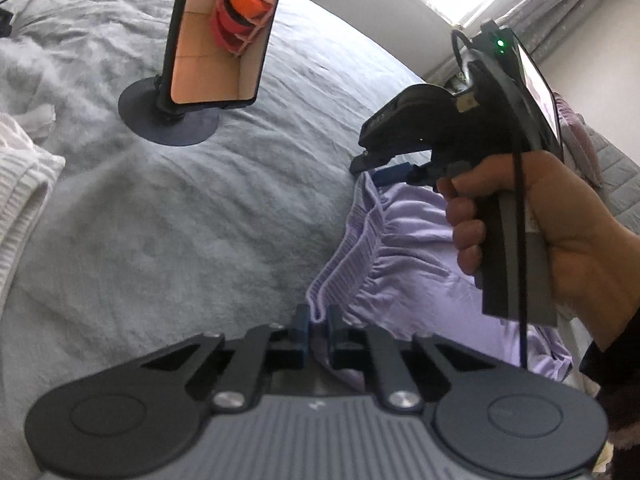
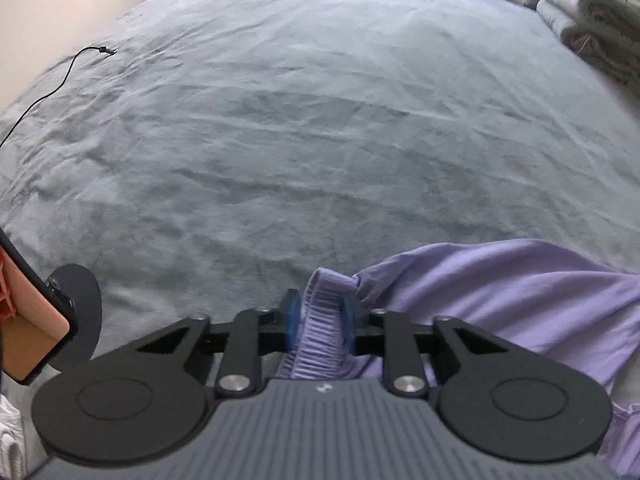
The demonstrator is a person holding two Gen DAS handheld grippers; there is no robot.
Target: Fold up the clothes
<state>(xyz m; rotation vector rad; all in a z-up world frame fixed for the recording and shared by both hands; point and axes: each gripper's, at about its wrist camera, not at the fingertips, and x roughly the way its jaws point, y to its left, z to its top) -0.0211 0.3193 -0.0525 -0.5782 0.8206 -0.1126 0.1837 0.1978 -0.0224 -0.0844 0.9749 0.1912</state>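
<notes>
Presently lying on the bed: lilac garment [image 1: 404, 256], soft thin fabric, gathered and ribbed along an elasticated waistband, rumpled into loose folds toward the near right side of the bed.

Gripping the waistband's near end: left tongs [image 1: 318, 332], dark metal arms with blue pads, drawn in tight on a pinch of the ribbed edge.

Gripping the waistband's far end: right tongs [image 2: 320, 316], same make, blue pads pressing either side of a standing loop of ribbed band; seen from the left wrist view [image 1: 380, 168] with fingertips down at the garment's upper corner, carried by a hand [image 1: 560, 220] wrapped round the black handle, a small green light showing on the unit above.

Covering the bed: grey-blue sheet [image 2: 320, 120], soft, matte, finely creased all over.

Standing on the sheet beyond the garment: phone [image 1: 224, 28] on a dark round-based stand [image 1: 168, 120], upright, slightly tilted, screen lit in orange tones, well apart from the lilac fabric.

Resting at the left edge: white knitted textile [image 1: 20, 200], ribbed, bulky.

Trailing across the far left of the sheet: thin black cable [image 2: 60, 80].

Stacking at the far right corner: folded pale bedding [image 2: 592, 12], padded.

Hanging by the window: grey curtain [image 1: 568, 4].
</notes>
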